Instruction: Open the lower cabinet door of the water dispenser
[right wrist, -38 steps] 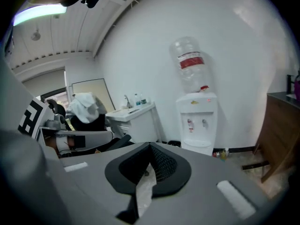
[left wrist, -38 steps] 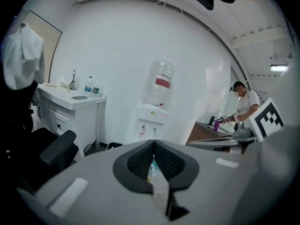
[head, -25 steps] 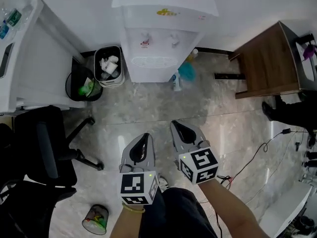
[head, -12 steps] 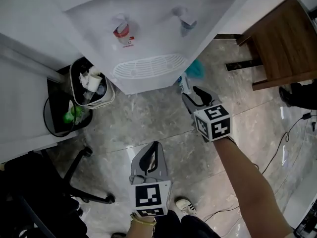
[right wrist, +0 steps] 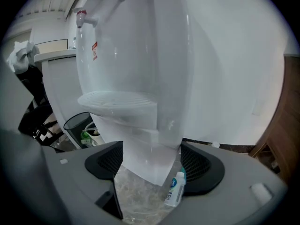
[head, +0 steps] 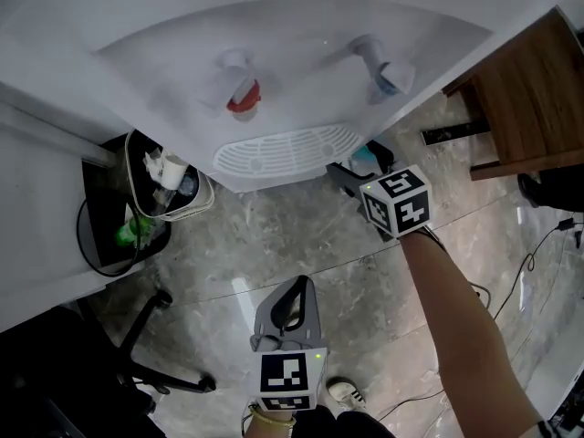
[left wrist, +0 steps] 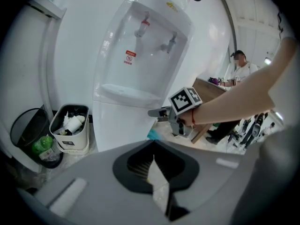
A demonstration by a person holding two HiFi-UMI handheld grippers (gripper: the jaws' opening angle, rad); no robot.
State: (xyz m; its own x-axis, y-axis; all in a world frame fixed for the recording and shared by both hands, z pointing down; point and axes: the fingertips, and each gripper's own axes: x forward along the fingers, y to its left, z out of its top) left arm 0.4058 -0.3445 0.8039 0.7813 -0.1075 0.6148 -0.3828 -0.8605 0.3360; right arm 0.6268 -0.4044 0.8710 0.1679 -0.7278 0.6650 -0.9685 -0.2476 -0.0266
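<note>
Your left gripper (head: 295, 288) hangs with jaws together, back from the water dispenser (head: 301, 71). Your right gripper (right wrist: 150, 170) has just been opening wide. Its jaws frame the lower cabinet door (right wrist: 136, 158) untouched. From overhead, the drip tray (head: 287, 149) hides that door.

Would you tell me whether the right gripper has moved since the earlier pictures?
Yes: the right gripper has closed in on the water dispenser, its jaws just opening, gripping nothing.

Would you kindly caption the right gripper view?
Right gripper, jaws just opened, gripping nothing, facing water dispenser base; bottle beside.
</note>
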